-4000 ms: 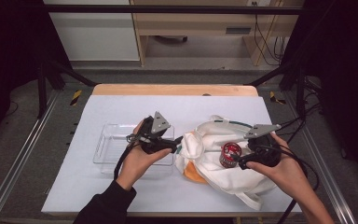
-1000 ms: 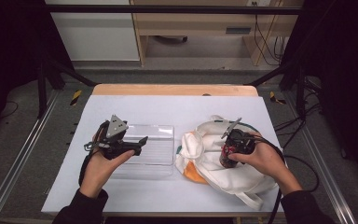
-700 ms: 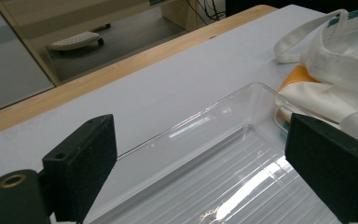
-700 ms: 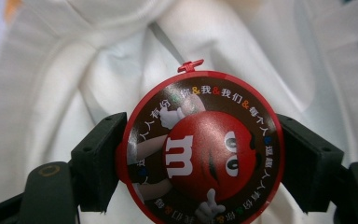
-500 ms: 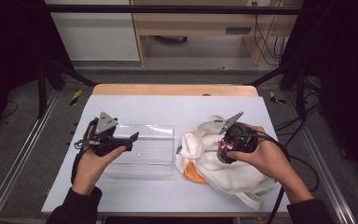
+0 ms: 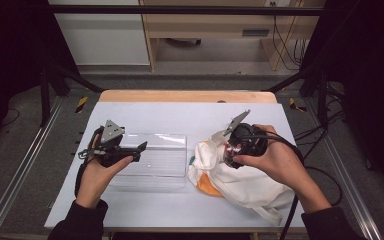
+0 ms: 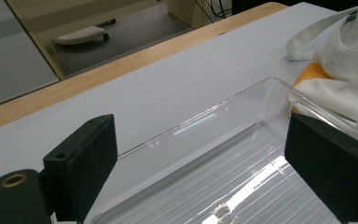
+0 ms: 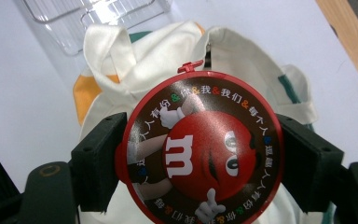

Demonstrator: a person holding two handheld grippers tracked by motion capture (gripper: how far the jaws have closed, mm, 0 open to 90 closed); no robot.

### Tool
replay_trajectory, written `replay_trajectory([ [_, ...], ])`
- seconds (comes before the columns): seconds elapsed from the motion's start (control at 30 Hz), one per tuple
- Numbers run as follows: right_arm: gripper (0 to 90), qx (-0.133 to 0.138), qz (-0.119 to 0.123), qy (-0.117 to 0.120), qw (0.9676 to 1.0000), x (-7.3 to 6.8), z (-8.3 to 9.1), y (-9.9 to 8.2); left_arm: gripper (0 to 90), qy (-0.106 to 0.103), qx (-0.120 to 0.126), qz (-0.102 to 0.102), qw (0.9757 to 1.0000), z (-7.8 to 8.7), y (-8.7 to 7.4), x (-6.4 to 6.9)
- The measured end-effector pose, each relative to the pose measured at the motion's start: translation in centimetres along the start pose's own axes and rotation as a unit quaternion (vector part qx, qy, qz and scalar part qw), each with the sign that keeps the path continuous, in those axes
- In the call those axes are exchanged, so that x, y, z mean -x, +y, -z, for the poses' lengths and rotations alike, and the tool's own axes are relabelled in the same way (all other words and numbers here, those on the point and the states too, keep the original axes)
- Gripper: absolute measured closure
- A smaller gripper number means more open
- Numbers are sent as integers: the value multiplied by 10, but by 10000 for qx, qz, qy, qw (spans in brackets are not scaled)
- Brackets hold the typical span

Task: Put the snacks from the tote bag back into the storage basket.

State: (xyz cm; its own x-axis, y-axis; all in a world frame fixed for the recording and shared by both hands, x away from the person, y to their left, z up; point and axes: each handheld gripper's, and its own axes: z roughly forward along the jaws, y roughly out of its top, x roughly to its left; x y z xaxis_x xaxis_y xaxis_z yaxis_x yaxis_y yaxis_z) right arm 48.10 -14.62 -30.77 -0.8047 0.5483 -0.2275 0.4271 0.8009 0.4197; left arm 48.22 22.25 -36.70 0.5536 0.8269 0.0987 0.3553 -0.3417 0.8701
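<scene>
White table [image 6: 145, 117] has bare room along its far edge. Beside the clear tray [image 6: 165, 165] lies a cloth bag [image 6: 250, 187]. Above the bag, the right gripper [image 8: 200, 163] squeezes a round red candy tin [image 8: 200, 151]. Left gripper [image 7: 200, 154] gapes wide over the tray, holding nothing.

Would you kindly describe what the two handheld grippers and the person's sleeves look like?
Both the left gripper and the right gripper have black bodies, each topped by a grey three-cornered plate, with blocky black jaws that have a brass-coloured ring near the base. A black cable trails from each. The sleeves are dark.
</scene>
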Motion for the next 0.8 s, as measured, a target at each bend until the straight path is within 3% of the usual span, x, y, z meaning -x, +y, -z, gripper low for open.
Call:
replay_trajectory([
  [0.8, 245, 265, 176, 52, 9995, 1, -2, 47, 90, 93, 50, 186, 9998, 7, -3, -17],
])
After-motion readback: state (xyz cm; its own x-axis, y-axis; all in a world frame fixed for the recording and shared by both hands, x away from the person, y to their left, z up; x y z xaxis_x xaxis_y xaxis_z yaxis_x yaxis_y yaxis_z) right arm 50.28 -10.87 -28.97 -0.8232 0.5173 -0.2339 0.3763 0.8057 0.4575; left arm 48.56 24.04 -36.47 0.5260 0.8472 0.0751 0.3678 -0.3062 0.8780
